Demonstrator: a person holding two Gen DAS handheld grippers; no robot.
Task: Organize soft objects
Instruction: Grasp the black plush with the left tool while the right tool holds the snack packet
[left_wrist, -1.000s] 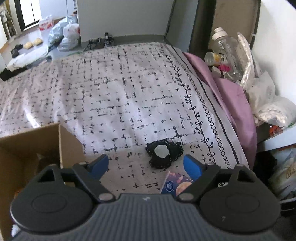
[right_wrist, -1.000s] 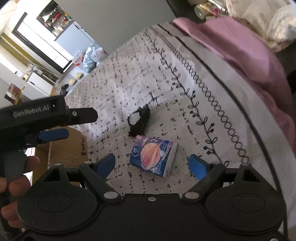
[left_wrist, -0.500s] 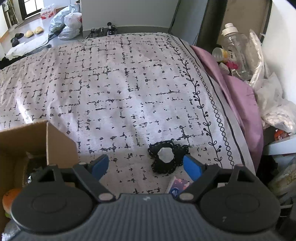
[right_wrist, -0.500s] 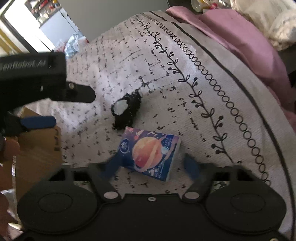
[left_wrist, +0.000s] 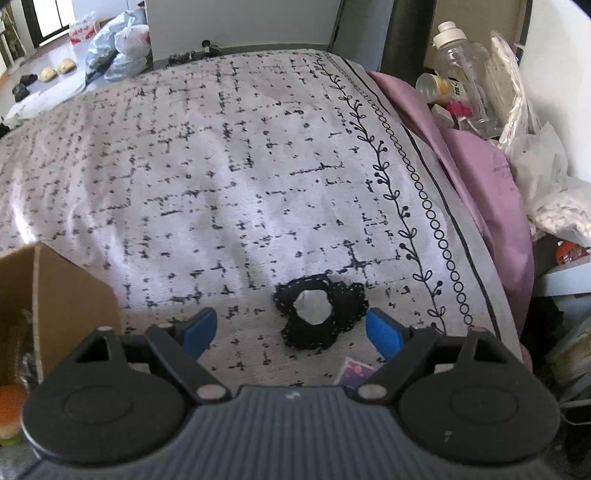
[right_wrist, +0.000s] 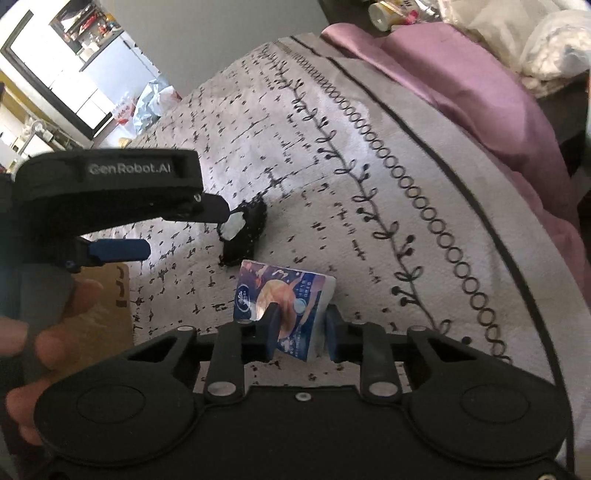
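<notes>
Right gripper (right_wrist: 301, 328) pinching tissue pack (right_wrist: 284, 295) at near edge; lift level toward box (left_wrist: 55, 295). Left gripper (left_wrist: 291, 328) spread above scrunchie (left_wrist: 319, 314).

We hold our left gripper (left_wrist: 290, 328) wide open over the black scrunchie (left_wrist: 321, 312) near the bed's (left_wrist: 221, 166) right edge.

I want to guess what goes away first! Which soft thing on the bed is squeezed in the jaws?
The tissue pack with the planet picture, pinched by the right gripper. The black scrunchie lies free.
</notes>
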